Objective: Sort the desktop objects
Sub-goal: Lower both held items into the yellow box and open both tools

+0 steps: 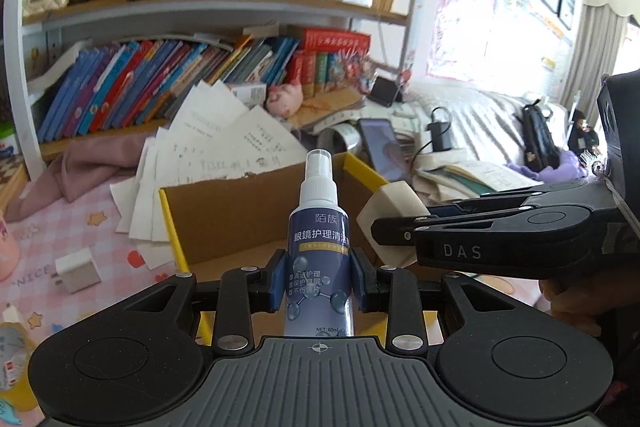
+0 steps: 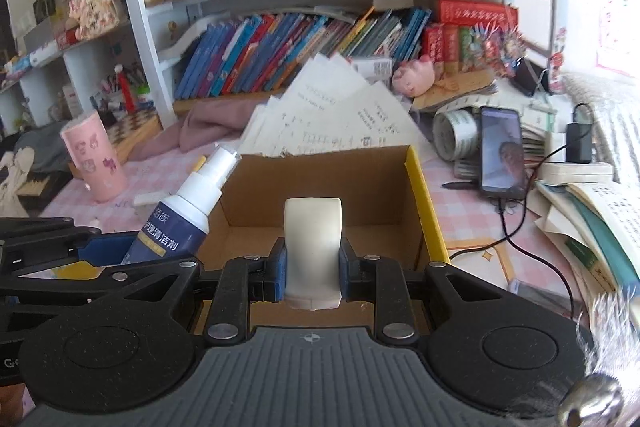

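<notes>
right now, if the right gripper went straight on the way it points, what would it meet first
Probably the cardboard box: the right gripper, shut on the white block, points down into the open box, likely meeting its floor or back wall; depth is unclear.

Left gripper clamping spray bottle, cardboard box behind, right gripper gripping white block

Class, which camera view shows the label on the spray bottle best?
The left wrist view: the spray bottle stands upright, label facing the camera. The right wrist view shows it tilted at the side, its label partly hidden.
</notes>
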A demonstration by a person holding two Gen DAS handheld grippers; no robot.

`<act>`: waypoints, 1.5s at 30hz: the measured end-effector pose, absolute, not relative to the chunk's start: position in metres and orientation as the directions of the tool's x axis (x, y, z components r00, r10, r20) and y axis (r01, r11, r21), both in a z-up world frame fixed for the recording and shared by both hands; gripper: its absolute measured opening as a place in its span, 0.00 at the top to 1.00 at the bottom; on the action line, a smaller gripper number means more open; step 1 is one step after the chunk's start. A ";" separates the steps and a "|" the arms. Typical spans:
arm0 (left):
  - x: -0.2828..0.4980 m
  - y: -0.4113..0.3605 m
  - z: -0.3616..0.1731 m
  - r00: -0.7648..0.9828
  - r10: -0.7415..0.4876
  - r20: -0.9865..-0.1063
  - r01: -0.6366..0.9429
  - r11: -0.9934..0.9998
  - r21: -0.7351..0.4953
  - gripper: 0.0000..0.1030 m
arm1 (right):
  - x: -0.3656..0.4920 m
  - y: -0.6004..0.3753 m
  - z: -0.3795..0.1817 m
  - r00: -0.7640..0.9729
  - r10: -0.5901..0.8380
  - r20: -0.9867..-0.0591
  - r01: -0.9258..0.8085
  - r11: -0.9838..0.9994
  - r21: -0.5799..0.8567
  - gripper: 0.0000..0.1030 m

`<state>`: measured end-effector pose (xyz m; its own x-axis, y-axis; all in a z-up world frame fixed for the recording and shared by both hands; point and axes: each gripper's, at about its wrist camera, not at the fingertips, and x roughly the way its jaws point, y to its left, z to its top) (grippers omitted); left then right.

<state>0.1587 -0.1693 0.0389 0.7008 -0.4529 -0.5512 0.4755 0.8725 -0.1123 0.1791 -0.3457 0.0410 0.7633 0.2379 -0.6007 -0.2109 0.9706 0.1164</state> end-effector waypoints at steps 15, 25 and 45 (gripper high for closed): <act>0.218 -0.202 0.000 0.583 -0.308 -0.752 0.400 0.914 -0.064 0.70 | 0.261 -0.353 -0.010 0.564 0.289 -0.774 -0.303 0.944 0.132 0.78; 0.221 -0.208 -0.010 0.546 -0.281 -0.789 0.389 0.919 -0.058 0.70 | 0.270 -0.351 -0.023 0.506 0.302 -0.808 -0.335 0.932 0.139 0.78; 0.183 -0.195 0.017 0.701 -0.288 -0.652 0.373 0.928 -0.008 0.46 | 0.239 -0.356 0.006 0.635 0.329 -0.699 -0.311 0.937 0.159 0.47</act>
